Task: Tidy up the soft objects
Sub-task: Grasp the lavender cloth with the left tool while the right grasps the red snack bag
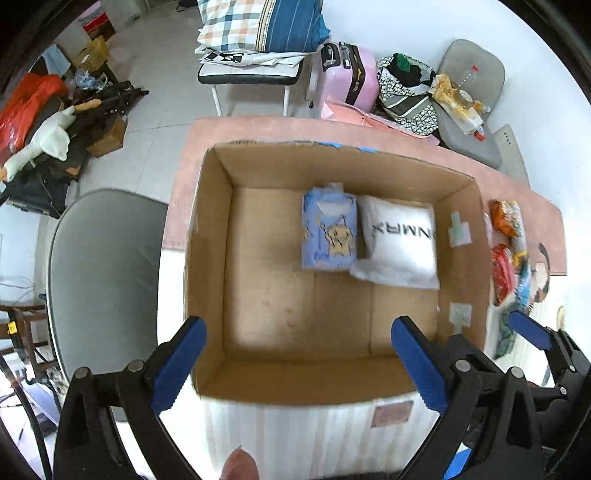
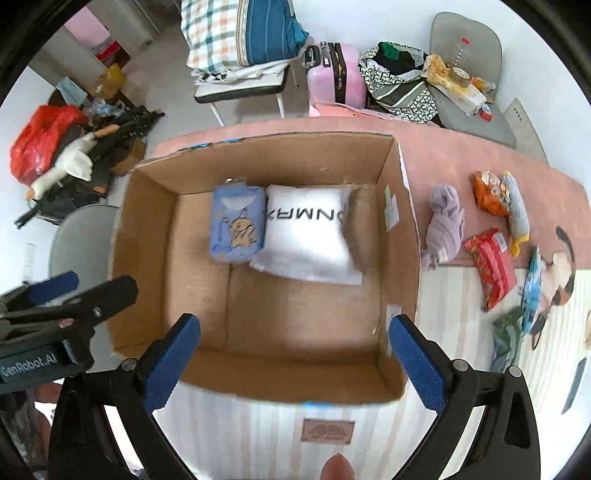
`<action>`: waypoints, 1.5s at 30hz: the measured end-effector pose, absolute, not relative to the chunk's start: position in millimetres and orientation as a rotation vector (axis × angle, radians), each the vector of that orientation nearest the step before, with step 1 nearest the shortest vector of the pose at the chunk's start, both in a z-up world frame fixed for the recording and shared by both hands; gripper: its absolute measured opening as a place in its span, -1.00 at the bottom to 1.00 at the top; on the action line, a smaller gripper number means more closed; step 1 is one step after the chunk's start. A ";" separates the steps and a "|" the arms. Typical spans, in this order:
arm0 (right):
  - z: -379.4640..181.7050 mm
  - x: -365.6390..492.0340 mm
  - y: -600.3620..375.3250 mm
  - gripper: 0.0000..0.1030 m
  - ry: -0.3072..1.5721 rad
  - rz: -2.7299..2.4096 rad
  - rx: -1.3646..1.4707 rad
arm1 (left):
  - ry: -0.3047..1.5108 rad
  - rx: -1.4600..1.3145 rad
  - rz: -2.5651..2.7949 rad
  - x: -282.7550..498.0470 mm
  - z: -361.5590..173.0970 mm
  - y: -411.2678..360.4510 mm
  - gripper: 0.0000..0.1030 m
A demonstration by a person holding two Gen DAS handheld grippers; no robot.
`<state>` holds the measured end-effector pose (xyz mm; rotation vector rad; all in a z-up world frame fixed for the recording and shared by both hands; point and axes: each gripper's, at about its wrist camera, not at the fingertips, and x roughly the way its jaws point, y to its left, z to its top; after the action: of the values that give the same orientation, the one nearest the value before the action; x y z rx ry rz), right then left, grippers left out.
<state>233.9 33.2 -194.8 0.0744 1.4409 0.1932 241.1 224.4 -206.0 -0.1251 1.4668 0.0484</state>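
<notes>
Fingers on both of my grippers are spread wide with nothing between them, and both hang over the near rim of the cardboard box (image 2: 400, 236). From the left wrist view the left gripper (image 1: 299, 363) sits above the box's near wall, blue pads (image 1: 177, 365) splayed to either side. Same deal for the right gripper (image 2: 291, 362), pads (image 2: 417, 363) apart over the box's near edge.

Inside the box, up against the far wall, there's a blue pouch with a cartoon print (image 2: 236, 225), and touching it on the side nearer the box's right wall is a white pillow with black lettering (image 2: 308, 232). One brownish thing is wedged between that pillow and the right wall, but it's too blurred for me to say what it is.

Outside the box, just past its right wall on the bench (image 2: 461, 158), I can see a lilac bundled cloth (image 2: 443, 225), then further out an orange snack bag (image 2: 487, 194), a grey-blue plush with yellow feet (image 2: 517, 214) and a red snack packet (image 2: 491, 266). Beyond the box's far wall there's a pink suitcase (image 2: 338, 74) and a chair stacked with checked pillows (image 2: 229, 33).
</notes>
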 end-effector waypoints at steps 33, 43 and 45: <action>-339.5 320.5 -266.2 0.94 1.626 0.088 0.143 | 1.639 0.364 -0.100 399.6 -328.2 -116.4 0.96; -376.0 310.0 -310.0 0.27 1.681 -0.130 0.273 | 1.740 0.347 -0.107 417.6 -370.7 -117.9 0.93; -379.8 307.7 -319.2 0.30 1.696 -0.127 0.343 | 1.778 0.360 -0.129 417.7 -384.1 -121.2 0.93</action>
<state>307.7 -319.2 -379.8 0.3425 1.6958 -0.1273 417.7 -121.2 -384.1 0.3596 1.7779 -0.1286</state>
